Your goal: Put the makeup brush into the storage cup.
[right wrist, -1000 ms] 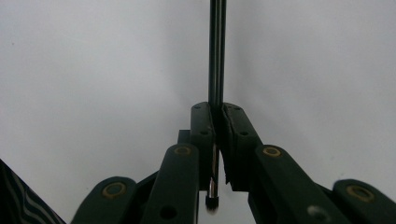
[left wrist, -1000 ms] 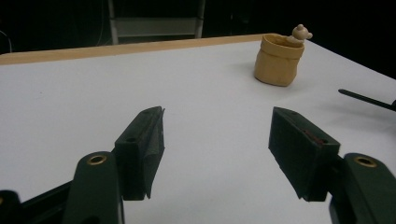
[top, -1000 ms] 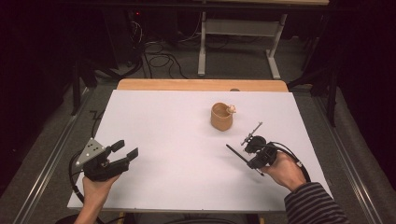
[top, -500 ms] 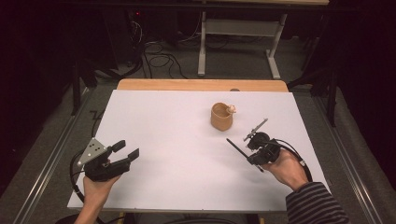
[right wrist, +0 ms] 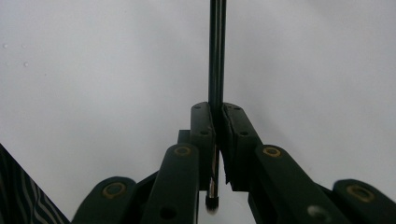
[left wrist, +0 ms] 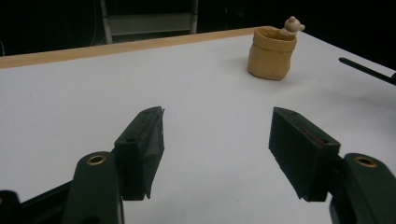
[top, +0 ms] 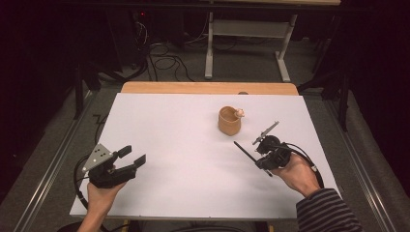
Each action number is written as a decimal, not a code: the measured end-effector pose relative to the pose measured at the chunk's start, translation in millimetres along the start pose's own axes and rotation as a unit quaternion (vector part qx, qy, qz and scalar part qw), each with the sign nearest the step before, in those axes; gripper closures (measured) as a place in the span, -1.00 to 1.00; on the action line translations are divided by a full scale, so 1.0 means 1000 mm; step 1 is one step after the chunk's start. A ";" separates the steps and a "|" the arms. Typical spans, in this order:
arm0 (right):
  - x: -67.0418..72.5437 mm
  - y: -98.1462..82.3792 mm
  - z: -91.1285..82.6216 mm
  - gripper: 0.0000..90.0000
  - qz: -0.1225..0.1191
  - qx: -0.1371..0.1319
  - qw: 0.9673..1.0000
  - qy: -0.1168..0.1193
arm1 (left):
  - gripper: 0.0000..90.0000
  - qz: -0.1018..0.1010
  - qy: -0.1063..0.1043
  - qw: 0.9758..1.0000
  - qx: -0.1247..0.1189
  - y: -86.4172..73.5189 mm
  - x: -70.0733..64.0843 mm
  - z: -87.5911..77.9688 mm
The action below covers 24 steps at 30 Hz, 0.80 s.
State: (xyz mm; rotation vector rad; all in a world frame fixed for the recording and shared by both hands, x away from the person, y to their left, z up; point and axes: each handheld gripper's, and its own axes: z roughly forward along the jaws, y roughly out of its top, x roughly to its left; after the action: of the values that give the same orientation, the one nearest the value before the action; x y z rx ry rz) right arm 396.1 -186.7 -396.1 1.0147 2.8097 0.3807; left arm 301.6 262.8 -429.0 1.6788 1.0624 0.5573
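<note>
A tan pouch-shaped cup (top: pixel 228 121) stands on the white table top (top: pixel 183 130), right of centre, with a small bear figure (top: pixel 239 113) at its rim. In the left gripper view the cup (left wrist: pixel 272 53) and the bear (left wrist: pixel 292 25) are far ahead to the right. My left gripper (top: pixel 134 155) rests near the front left, held by a hand; its jaws stand wide apart over bare table (left wrist: pixel 217 114). My right gripper (top: pixel 258 157) sits below and right of the cup, shut on a thin black rod (top: pixel 241 148). The rod (right wrist: pixel 217 56) runs straight out between the shut jaws (right wrist: pixel 217 112).
A wooden strip (top: pixel 208 88) edges the table's far side. Beyond it stand a metal frame (top: pixel 246 43) and loose cables (top: pixel 164 63) on a dark floor. Metal rails (top: pixel 48 164) run along the table's left and right sides.
The right gripper with the rod has edged slightly away from the person. The left gripper and the cup have kept still.
</note>
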 end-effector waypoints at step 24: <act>0.006 0.008 -0.013 0.90 -0.015 -0.018 1.000 0.003 | -0.22 0.024 -0.022 0.999 0.015 0.008 -0.011 0.005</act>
State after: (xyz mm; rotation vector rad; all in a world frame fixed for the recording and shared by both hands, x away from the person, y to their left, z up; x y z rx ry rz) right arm 393.7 -179.7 -382.2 0.9648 2.8095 0.4300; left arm 303.1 250.2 -421.9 1.7399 1.0049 0.5355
